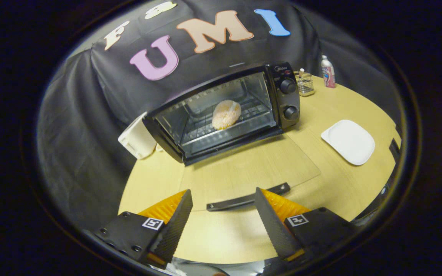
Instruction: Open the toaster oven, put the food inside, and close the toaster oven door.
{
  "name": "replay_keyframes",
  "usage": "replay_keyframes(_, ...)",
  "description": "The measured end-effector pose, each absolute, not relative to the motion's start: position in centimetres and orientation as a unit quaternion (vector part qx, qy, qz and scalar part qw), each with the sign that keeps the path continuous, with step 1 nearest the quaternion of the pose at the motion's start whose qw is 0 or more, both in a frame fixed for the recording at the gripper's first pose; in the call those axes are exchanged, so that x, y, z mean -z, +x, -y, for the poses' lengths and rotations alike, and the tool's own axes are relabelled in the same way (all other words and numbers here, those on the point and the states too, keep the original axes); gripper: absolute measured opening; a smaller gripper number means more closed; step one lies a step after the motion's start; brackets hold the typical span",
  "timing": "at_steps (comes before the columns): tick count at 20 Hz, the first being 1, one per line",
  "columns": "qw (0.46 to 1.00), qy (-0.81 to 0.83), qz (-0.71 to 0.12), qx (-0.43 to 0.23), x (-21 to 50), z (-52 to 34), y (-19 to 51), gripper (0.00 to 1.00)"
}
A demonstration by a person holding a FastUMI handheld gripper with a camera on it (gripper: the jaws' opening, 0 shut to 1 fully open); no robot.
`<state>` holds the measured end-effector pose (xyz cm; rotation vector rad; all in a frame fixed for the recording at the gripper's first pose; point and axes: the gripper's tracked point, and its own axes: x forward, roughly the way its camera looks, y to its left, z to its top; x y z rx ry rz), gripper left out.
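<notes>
Looking forward along the hand-held gripper (221, 218), spread wide and grasping nothing, both fingers apart with bare counter (343, 103) showing between them. Just ahead of the fingertips, and lying in the gap between them: the door handle (248, 197), a dark bar at the front edge of the toaster oven door (249, 168). Door dropped fully open, glass flat and see-through over the counter, hinge at the oven's mouth. Handle's long axis crosswise to the fingers, tilted slightly, its right end a little farther off. Beyond the door, the toaster oven (226, 111), set at an angle, knobs on its right side. Food (226, 114), a pale round piece, already resting on the rack inside. Off to the right of the oven, an empty white plate (348, 141).

Judged from this: opening and loading done, only the closing left. Next move likely a short reach forward and down to the handle, then a lift up and away toward the oven. Risk: slipping off the thin bar.
</notes>
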<state>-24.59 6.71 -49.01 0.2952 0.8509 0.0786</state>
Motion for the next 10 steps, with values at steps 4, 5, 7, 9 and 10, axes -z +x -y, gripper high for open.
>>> replay_keyframes(4,0.888,0.073,-0.453,-0.030,51.9,-5.1,-27.0,1.00)
replay_keyframes(5,0.884,0.060,-0.463,-0.027,52.7,-4.8,-27.4,1.00)
replay_keyframes(7,0.875,0.042,-0.483,-0.018,54.1,-4.2,-28.2,1.00)
replay_keyframes(9,0.865,0.027,-0.501,-0.010,54.9,-3.6,-28.2,1.00)
replay_keyframes(10,0.861,0.019,-0.508,-0.009,55.4,-3.5,-28.2,1.00)
